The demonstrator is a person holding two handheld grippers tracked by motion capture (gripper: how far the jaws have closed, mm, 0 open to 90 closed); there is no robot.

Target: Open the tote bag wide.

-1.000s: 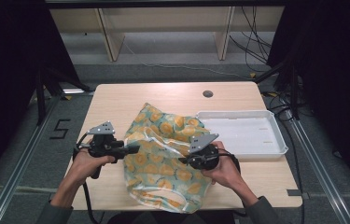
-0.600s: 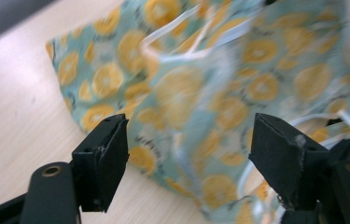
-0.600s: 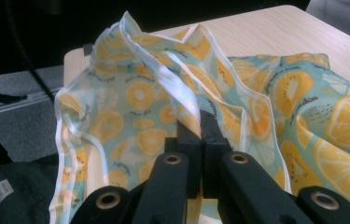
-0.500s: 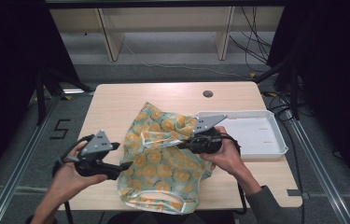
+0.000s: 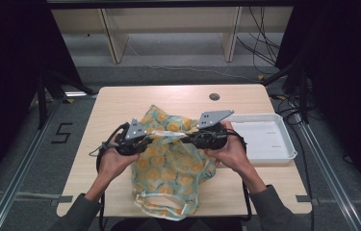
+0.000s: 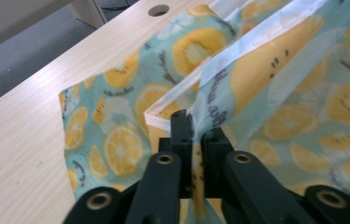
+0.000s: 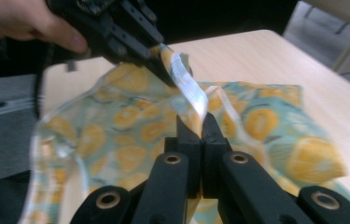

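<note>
Both grippers are clamped on a lemon-print fabric bag [image 5: 171, 166] above the middle of the wooden table [image 5: 120, 103]. The left gripper [image 5: 145, 138] has just been closing its jaws, and in the left gripper view [image 6: 192, 128] they now stand pressed together on the bag's white-hemmed rim, with cloth pinched between them. The right gripper [image 5: 187, 139] holds the rim at a second spot; in the right gripper view [image 7: 197, 122] its jaws are closed tight on a fold of the hem. A short stretch of rim runs between the two grips. In the right gripper view the left gripper [image 7: 165, 70] appears farther off, gripping the same edge.

The upper part of the bag is lifted off the table by both grips. Its lower part drapes down toward the near edge of the table, where a pale handle loop [image 5: 161, 206] lies.

A white tray [image 5: 284, 139] sits on the table to the right of the bag, just beside the right hand [image 5: 231, 151]. The left hand [image 5: 113, 161] holds its gripper at the bag's left side.
</note>
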